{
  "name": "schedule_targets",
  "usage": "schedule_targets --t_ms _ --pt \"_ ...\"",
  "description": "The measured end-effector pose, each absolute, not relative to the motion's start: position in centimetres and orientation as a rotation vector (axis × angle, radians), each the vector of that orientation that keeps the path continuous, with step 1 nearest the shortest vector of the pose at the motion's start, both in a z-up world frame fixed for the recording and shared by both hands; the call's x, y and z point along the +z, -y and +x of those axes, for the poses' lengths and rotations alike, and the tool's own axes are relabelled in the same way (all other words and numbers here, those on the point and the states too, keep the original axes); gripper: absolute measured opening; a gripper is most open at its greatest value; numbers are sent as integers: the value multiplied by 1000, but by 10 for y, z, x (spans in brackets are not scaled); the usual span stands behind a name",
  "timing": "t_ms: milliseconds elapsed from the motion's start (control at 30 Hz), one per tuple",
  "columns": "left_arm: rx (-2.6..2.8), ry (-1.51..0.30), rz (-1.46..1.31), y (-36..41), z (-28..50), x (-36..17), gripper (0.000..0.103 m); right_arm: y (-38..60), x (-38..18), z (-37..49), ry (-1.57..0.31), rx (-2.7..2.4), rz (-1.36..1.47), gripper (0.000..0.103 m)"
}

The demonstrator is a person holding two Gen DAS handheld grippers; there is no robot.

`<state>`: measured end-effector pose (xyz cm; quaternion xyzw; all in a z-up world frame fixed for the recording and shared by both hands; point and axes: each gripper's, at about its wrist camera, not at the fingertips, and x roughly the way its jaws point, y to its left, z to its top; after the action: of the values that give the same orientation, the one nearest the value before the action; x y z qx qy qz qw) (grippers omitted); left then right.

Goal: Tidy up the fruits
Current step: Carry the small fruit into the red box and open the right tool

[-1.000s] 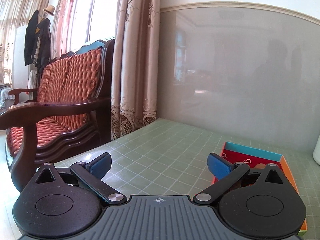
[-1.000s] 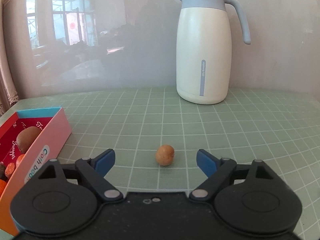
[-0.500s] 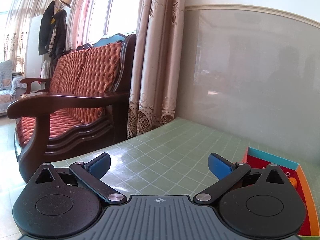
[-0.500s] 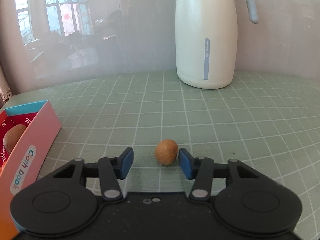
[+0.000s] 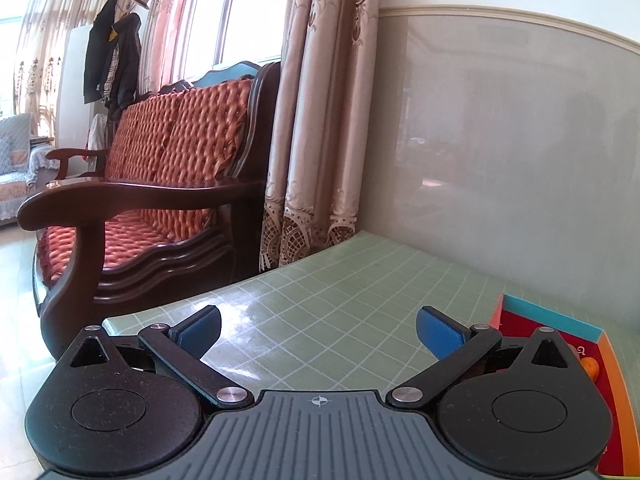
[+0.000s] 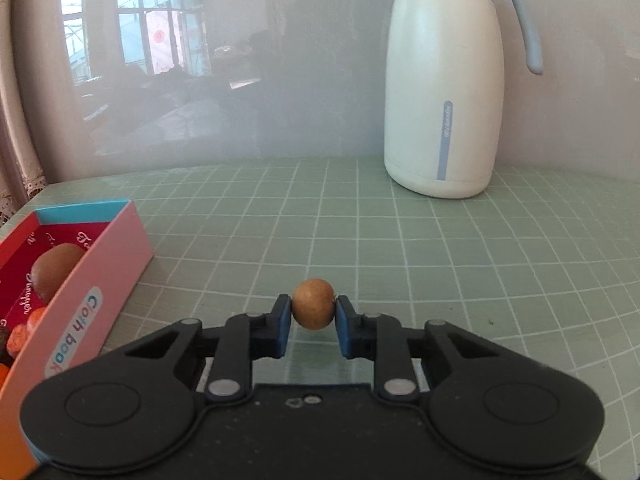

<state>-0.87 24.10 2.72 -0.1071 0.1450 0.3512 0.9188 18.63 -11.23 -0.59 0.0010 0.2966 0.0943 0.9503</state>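
My right gripper (image 6: pixel 313 322) is shut on a small round brown fruit (image 6: pixel 313 309), held just above the green grid mat. To its left lies an open pink box (image 6: pixel 100 276) with a red lining, holding a brown fruit (image 6: pixel 54 266) and orange-red fruits (image 6: pixel 24 332). My left gripper (image 5: pixel 318 332) is open and empty over the mat's left part. The same box (image 5: pixel 560 320) shows at the right in the left wrist view, partly hidden by the gripper, with an orange fruit (image 5: pixel 592 368) inside.
A white and blue thermos jug (image 6: pixel 444 92) stands at the back right by the wall. A wooden sofa with red cushions (image 5: pixel 160 184) and curtains (image 5: pixel 320 120) stand beyond the table's left edge. The green mat (image 6: pixel 440 260) spreads right of the box.
My right gripper has closed on the small brown fruit and lifted it slightly. My left gripper has swung left, so the box sits further right in its view.
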Motion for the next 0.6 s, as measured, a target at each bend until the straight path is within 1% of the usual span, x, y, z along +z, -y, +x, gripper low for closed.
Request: schedule_targets --t_ms 367,600 --pt "736 -315 -237 -244 -11 25 103 64 25 146 -500 516 2 22" --pt "729 -340 -233 -242 -7 25 103 29 32 123 -494 684 -60 22"
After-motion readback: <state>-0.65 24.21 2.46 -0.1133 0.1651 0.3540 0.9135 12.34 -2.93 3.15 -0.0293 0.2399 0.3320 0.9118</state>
